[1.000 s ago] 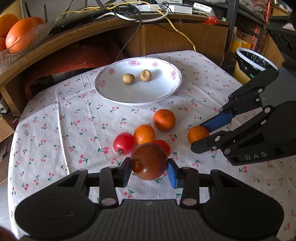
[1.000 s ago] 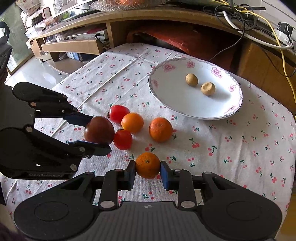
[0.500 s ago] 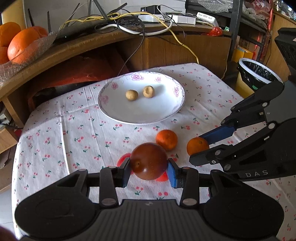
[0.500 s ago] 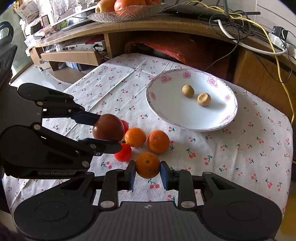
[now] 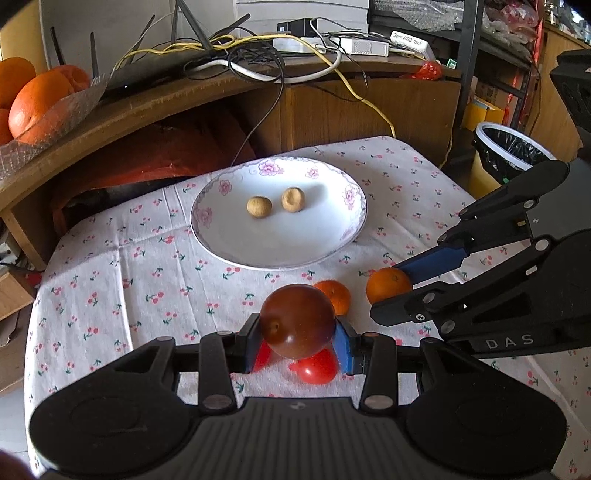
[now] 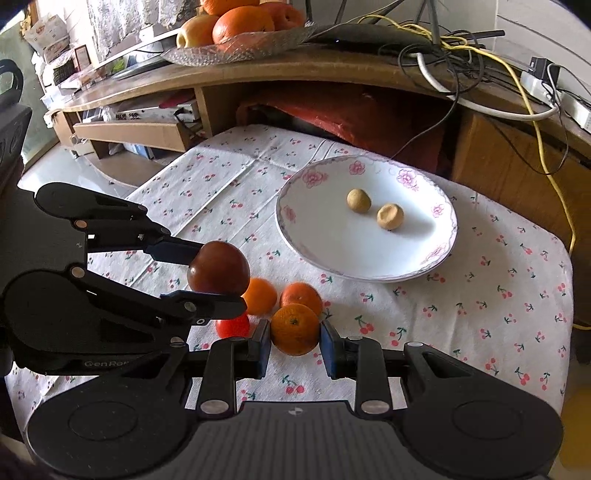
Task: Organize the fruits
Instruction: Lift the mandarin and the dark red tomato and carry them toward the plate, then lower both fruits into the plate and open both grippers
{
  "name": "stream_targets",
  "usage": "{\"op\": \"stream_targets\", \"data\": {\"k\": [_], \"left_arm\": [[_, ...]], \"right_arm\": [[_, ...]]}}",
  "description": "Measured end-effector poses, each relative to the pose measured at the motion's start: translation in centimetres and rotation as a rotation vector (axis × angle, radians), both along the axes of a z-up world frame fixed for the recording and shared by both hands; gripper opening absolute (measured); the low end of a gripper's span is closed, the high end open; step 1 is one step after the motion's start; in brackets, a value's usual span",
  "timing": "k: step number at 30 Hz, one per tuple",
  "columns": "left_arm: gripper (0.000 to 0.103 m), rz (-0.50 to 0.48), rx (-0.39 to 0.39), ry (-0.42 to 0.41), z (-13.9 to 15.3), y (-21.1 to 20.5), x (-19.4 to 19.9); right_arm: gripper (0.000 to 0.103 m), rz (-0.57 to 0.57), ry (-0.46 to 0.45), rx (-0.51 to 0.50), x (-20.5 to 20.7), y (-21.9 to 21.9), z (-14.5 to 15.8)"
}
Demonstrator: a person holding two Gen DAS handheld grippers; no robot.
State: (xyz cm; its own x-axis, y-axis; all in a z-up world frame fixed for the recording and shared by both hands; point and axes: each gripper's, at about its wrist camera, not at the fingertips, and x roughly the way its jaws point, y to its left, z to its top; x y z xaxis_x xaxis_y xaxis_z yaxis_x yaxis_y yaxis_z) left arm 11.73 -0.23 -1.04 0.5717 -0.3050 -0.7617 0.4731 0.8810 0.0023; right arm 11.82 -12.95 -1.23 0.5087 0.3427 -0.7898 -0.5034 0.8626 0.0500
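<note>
My left gripper (image 5: 297,343) is shut on a dark red-brown plum (image 5: 297,325), held above the cloth; the right wrist view shows the same plum (image 6: 218,267) in the left gripper (image 6: 207,275). My right gripper (image 6: 295,345) is shut on a small orange (image 6: 294,328), which also shows in the left wrist view as the small orange (image 5: 388,290) in the right gripper (image 5: 391,286). Behind them sits the white flowered plate (image 5: 295,251) with two small brown longans (image 5: 259,206). Loose oranges (image 6: 260,295) and red tomatoes (image 5: 317,367) lie on the cloth below both grippers.
A cherry-print tablecloth (image 5: 122,266) covers the small table. Behind it runs a wooden shelf (image 5: 155,107) with cables and a glass dish of big oranges (image 6: 240,26). A bin with a black liner (image 5: 509,147) stands off the table's right side.
Both grippers have risen and pulled back from the table with their fruit still held. The plate and the loose fruit stay where they were.
</note>
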Motion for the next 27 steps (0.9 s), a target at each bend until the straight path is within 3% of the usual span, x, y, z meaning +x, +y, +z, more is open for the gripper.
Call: {"op": "stream_targets", "data": {"k": [27], "left_arm": [[0.047, 0.066, 0.003, -0.039, 0.1, -1.5, 5.7]], "right_arm": [[0.025, -0.12, -0.063, 0.024, 5.0, -1.5, 0.2]]}}
